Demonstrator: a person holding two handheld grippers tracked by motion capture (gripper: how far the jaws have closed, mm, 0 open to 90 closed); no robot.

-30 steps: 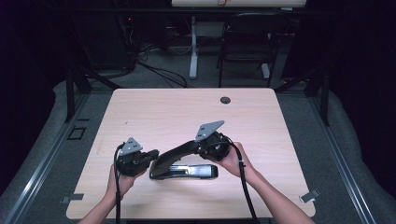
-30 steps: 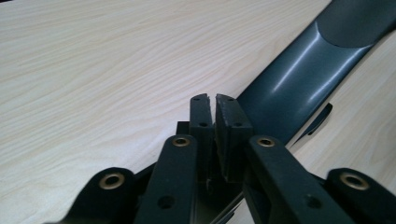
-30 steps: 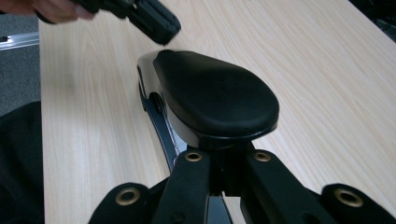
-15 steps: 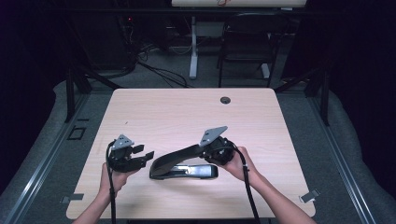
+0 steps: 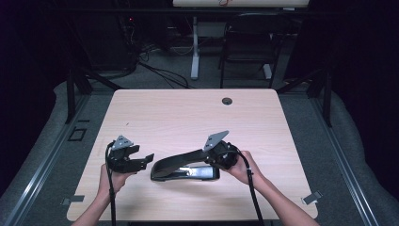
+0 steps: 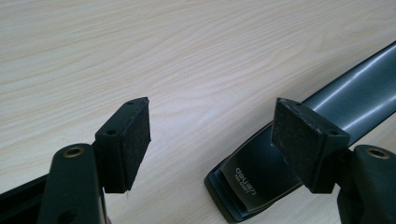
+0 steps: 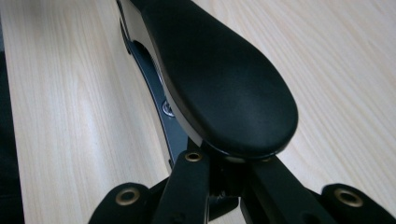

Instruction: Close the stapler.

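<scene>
A long black stapler (image 5: 186,173) lies near the table's front edge, its handle (image 5: 179,160) raised at the right end. My right gripper (image 5: 212,159) is shut on the handle's rounded end (image 7: 219,79), which fills the space just above the jaws. My left gripper (image 5: 147,161) sits just left of the stapler's front end. Its jaws have just been opening and now stand wide apart (image 6: 212,135), with only bare table between the pads (image 6: 135,135). The stapler's front end (image 6: 252,179) lies beyond, partly behind the right pad and untouched.
The pale wooden table (image 5: 188,113) has a round cable hole (image 5: 227,100) near its far edge. Beyond the table stand a dark chair (image 5: 247,47) and a white desk leg (image 5: 194,52). The person's forearms come in over the front edge.
The left gripper's jaws have opened, and it has drawn slightly left of the stapler's front end. The right gripper has sunk a little, bringing the handle lower.
</scene>
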